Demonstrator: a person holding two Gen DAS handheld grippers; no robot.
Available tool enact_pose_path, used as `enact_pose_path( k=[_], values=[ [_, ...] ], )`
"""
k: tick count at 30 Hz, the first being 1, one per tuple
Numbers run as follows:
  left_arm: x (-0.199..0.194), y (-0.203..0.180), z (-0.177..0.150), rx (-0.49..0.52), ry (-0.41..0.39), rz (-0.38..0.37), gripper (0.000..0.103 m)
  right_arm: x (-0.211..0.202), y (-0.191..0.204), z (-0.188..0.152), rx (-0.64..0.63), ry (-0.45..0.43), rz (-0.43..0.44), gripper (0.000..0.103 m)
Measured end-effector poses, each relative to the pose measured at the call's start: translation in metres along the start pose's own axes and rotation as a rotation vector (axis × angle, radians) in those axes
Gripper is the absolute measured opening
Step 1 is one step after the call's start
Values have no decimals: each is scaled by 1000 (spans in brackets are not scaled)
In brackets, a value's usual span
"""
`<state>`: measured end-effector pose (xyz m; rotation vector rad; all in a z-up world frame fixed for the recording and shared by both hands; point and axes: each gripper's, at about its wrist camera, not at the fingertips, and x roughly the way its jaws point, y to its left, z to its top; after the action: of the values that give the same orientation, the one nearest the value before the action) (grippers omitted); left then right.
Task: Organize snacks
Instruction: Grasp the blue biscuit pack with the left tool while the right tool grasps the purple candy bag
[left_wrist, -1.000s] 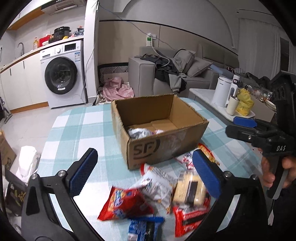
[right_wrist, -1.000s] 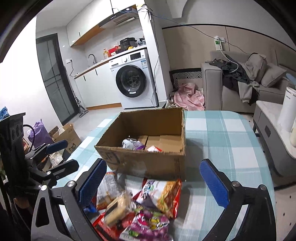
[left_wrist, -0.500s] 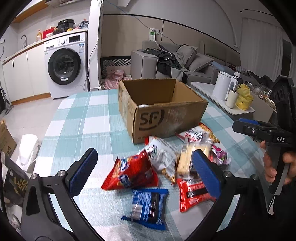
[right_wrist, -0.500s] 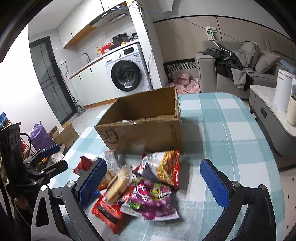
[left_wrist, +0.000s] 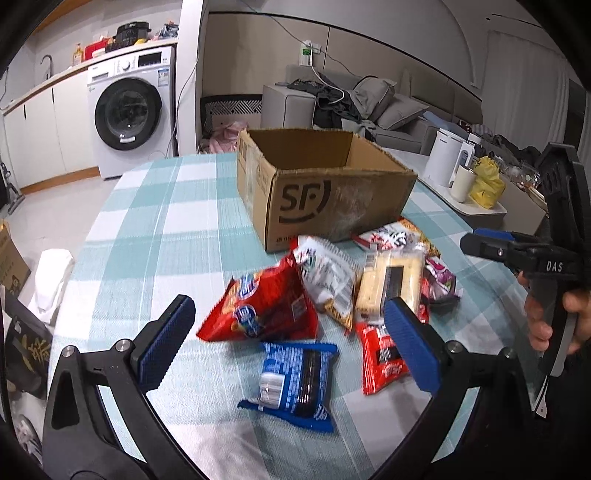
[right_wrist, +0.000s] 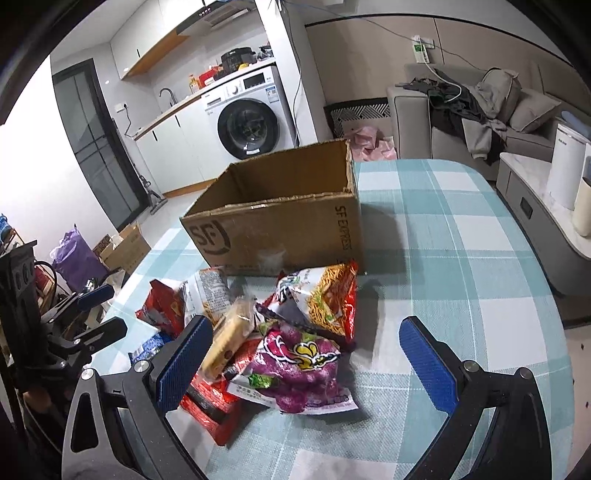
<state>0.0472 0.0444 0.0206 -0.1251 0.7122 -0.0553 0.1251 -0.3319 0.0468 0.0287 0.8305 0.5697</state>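
Note:
An open SF cardboard box (left_wrist: 325, 192) stands on the checked table; it also shows in the right wrist view (right_wrist: 280, 221). A pile of snack packets lies in front of it: a red bag (left_wrist: 262, 310), a blue packet (left_wrist: 295, 380), a white packet (left_wrist: 328, 277), a clear-wrapped cake (left_wrist: 391, 284), a purple bag (right_wrist: 299, 365) and an orange noodle bag (right_wrist: 325, 295). My left gripper (left_wrist: 288, 347) is open and empty, above the blue packet. My right gripper (right_wrist: 306, 365) is open and empty, above the purple bag.
The table (right_wrist: 461, 258) has its rounded edge at the right. A side table with a white kettle (left_wrist: 443, 162), a cup and a yellow bag stands at the right. A washing machine (left_wrist: 129, 110) and a sofa (left_wrist: 369, 107) are behind.
Both grippers have dropped lower and pulled back from the box toward the snack pile. The box's inside, seen a second ago, is hidden now. Both stayed open.

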Motion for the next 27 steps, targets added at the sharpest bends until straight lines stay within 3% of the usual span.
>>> enact_pose_path(
  k=[16, 22, 27],
  values=[
    [33, -2, -21, 24, 149, -8, 101, 10, -15, -7, -1, 70, -7, 103],
    [45, -3, -27, 38, 195, -10, 101, 24, -15, -13, 37, 99, 61, 103],
    [54, -2, -32, 49, 225, -5, 101, 33, -15, -17, 58, 113, 62, 103]
  ],
)
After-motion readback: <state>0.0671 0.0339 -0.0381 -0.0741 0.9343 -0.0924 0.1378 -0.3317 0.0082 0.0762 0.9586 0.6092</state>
